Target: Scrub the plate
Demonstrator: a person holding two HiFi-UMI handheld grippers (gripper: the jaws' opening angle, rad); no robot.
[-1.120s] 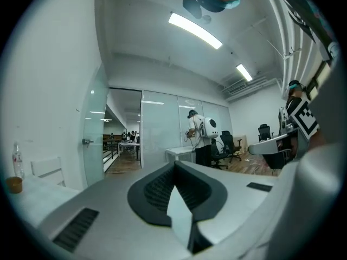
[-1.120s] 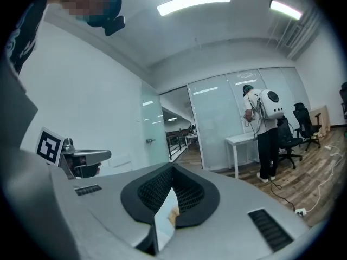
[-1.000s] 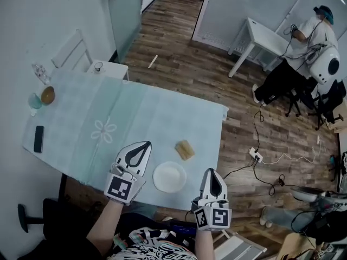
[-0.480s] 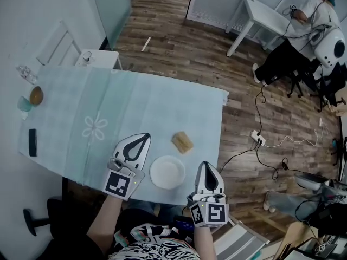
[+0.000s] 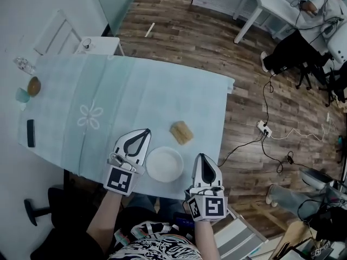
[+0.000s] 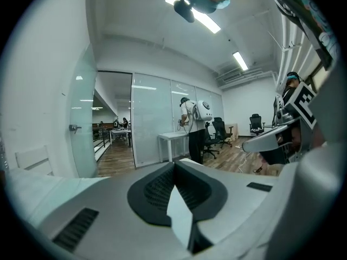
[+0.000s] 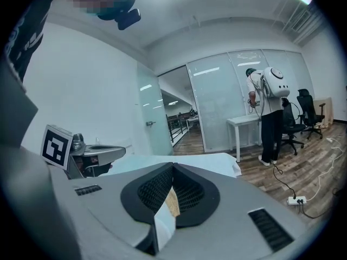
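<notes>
A white empty plate [image 5: 164, 164] lies near the table's front edge. A tan sponge [image 5: 181, 132] rests on the cloth just beyond it, to the right. My left gripper [image 5: 146, 130] hovers at the plate's left side, shut, with nothing between its jaws. On the plate's right, over the table's edge, my right gripper [image 5: 201, 156] is also shut and empty. In the left gripper view the left gripper [image 6: 174, 164] has its tips together. The right gripper [image 7: 172, 166] shows the same in the right gripper view, where the sponge [image 7: 171, 202] and plate [image 7: 161, 221] appear below the closed tips.
A pale teal cloth [image 5: 108, 96] covers the table. At its far left are a black phone [image 5: 31, 132], a brown bowl [image 5: 33, 85], a teal cup [image 5: 21, 95] and a glass [image 5: 24, 65]. A white chair [image 5: 57, 37] and a side stool [image 5: 97, 45] stand behind. A power strip [image 5: 264, 128] lies on the floor.
The head view has shifted a little, so the table sits higher and more to the left. Both grippers keep about the same places beside the plate, jaws unchanged.
</notes>
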